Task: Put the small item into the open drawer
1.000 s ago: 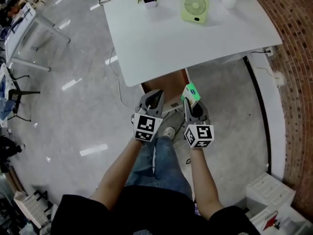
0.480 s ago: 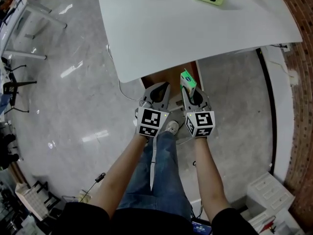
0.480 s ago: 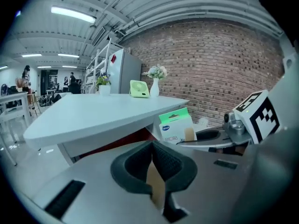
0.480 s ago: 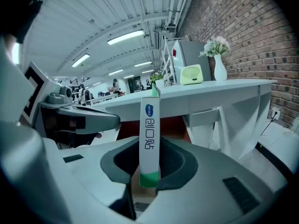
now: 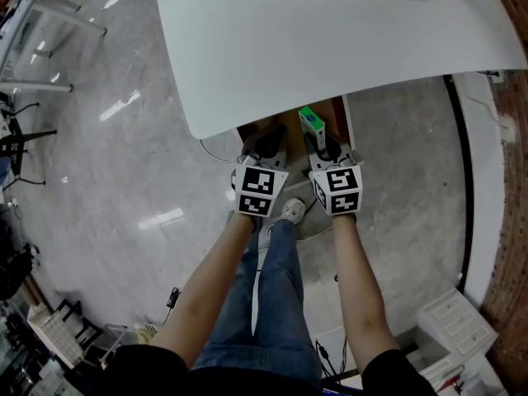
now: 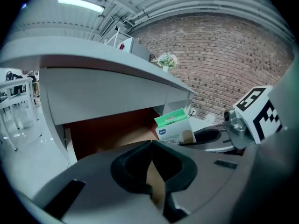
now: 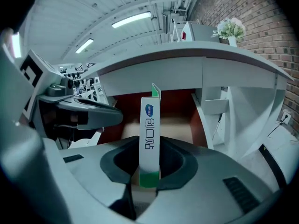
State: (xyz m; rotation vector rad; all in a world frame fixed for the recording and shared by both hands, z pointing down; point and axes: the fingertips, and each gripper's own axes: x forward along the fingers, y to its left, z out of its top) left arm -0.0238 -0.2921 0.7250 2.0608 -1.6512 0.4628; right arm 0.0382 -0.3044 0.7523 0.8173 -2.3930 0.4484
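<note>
Presently the box (image 7: 150, 125) is seen clamped edge-on between the fingers (image 7: 182, 164) of the right gripper (image 5: 320, 145), with its long axis running along the fingers and pointing ahead. The drawer (image 7: 175, 124) lies straight beyond the box tip. It is open, no contents are seen on its brown floor, and it is tucked under the tabletop (image 5: 313, 48) edge at upper centre of the head view. The left gripper (image 6: 152, 146) is noted just beside, toward frame left, fingers together on nothing. The right gripper is judged the nearer, and it alone is loaded. Room is bounded by a white desk frame (image 7: 219, 111) at the drawer's right, the tabletop lip overhead and the left gripper close at the left. A low, forward entry under the lip is judged necessary before the fingers are parted.
</note>
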